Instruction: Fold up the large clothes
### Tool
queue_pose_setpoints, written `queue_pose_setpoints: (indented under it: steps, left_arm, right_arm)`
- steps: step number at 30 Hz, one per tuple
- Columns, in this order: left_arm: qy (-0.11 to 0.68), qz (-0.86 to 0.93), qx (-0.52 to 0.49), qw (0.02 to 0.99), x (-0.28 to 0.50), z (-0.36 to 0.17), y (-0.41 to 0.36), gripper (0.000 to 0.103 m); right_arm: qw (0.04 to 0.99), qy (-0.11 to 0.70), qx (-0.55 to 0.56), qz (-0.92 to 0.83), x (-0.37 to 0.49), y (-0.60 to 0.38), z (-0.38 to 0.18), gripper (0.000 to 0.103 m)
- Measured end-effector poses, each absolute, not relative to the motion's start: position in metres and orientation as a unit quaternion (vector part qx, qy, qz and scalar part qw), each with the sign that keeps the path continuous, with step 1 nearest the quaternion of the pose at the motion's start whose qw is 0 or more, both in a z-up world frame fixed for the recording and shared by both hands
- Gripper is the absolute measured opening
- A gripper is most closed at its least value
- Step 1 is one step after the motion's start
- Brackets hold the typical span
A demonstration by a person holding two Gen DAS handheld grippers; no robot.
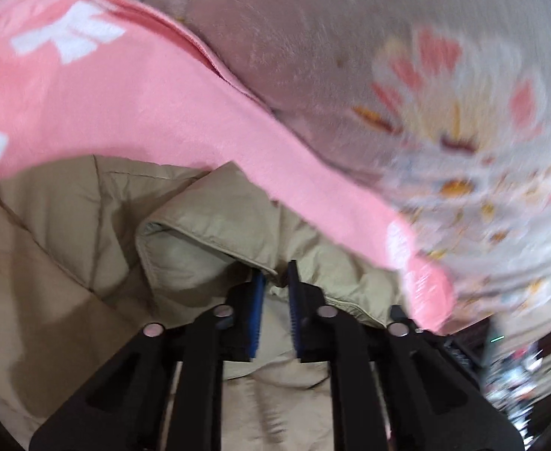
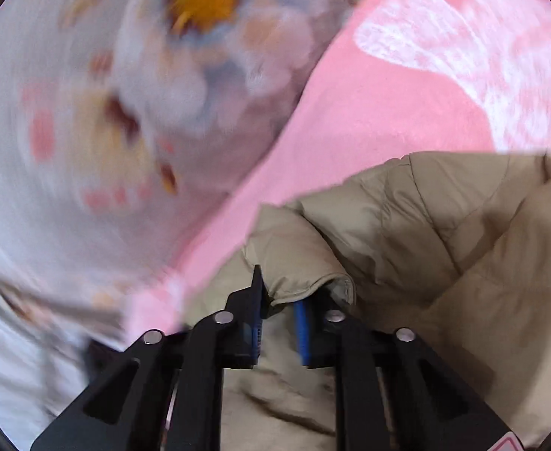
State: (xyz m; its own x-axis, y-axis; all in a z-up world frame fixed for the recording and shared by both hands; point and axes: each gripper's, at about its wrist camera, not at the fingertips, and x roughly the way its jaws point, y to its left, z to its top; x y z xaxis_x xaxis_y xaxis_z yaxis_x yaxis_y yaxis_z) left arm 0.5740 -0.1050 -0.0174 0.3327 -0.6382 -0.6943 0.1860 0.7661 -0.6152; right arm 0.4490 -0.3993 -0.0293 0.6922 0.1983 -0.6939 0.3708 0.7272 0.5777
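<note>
— What do you have in your jaws?

— One beige padded jacket (image 1: 68, 233), and both of my grippers are on it. My left gripper (image 1: 275, 282) has its jaws pinched together on a fold of the jacket's hem, with the beige cloth squeezed between the blue pads (image 1: 257, 300). My right gripper (image 2: 275, 293) is clamped the same way: a puffy rolled edge of the jacket (image 2: 313, 278) sits between its jaws and bulges over toward one o'clock.

— Where does the jacket lie?

— In the left view it fills the lower half, from nine o'clock round to five. In the right view it spreads from three o'clock down to six. It rests on a pink blanket (image 1: 125, 105) with white shapes printed on it.

— How about edges and room to move?

— The jacket's far edge runs just ahead of my fingertips in both views, and bare pink blanket lies beyond it. The blanket's own edge slants from eleven o'clock down to four in the left view. Past it lies a pale floral cover (image 1: 444, 94), blurred. In the right view that floral cover (image 2: 87, 112) fills the side from seven to twelve o'clock.

— Count them.

— One jacket, one pink blanket, one floral cover, two grippers.
</note>
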Motion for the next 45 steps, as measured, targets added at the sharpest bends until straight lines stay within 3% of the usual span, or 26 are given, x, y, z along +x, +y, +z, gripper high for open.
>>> queue_pose_setpoints:
  steps: [4,9,24,45]
  left_arm:
    - [0.520,-0.244,-0.102,0.812,0.561,-0.026,-0.121,0.003]
    - [0.512,-0.221,-0.037,0.829,0.552,-0.037,-0.137,0.004]
    - [0.433,-0.174,0.076,0.881,0.533,-0.055,-0.169,0.006]
    - [0.417,-0.166,0.088,0.889,0.531,-0.055,-0.174,0.005]
  right_arm:
    - [0.876,0.436,0.189,-0.079,0.447,-0.363,-0.029,0.008]
    - [0.876,0.457,0.109,-0.110,0.457,-0.344,-0.043,0.008]
    - [0.889,0.431,0.068,-0.137,0.468,-0.337,-0.063,0.007]
    - [0.900,0.409,0.067,-0.138,0.469,-0.338,-0.065,0.007]
